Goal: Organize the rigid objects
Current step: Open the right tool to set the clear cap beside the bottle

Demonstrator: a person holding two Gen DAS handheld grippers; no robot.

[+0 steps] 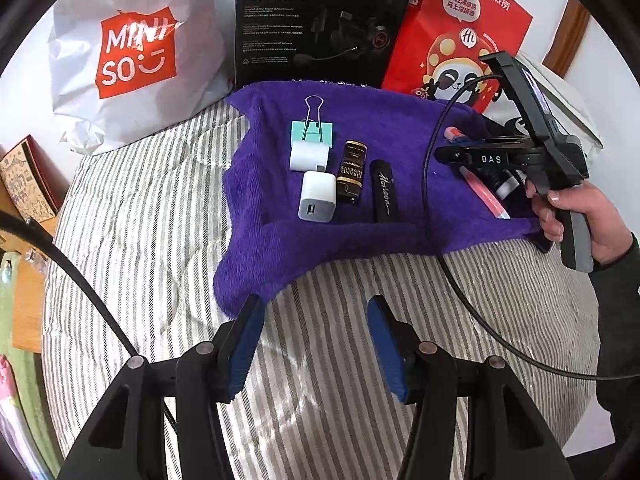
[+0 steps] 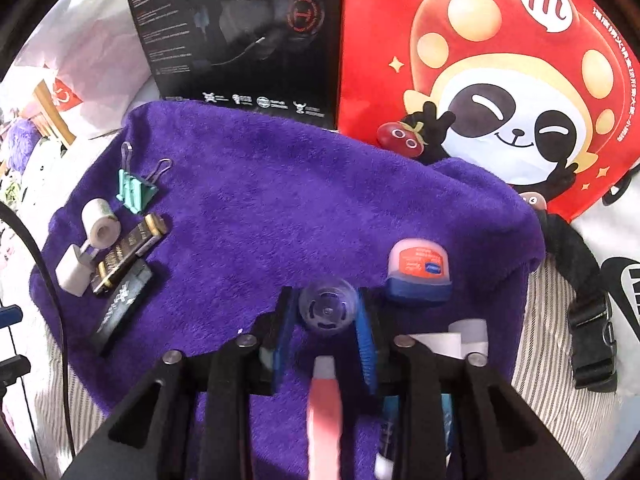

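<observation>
Readable lettering on the bags, boxes and small items

"MINI SO" is printed in white on the orange patch of the white plastic bag (image 1: 132,52) beyond the towel's far left corner. "Hi" is seen in a white bubble on the red panda bag (image 2: 492,68) at the far right corner. "GRAND RESERVE" is read on the brown tube (image 1: 352,172) and "Horizon" on the black bar (image 1: 385,192), both lying on the purple towel (image 1: 368,120). "DAS" is marked on the right gripper (image 1: 491,159).
</observation>
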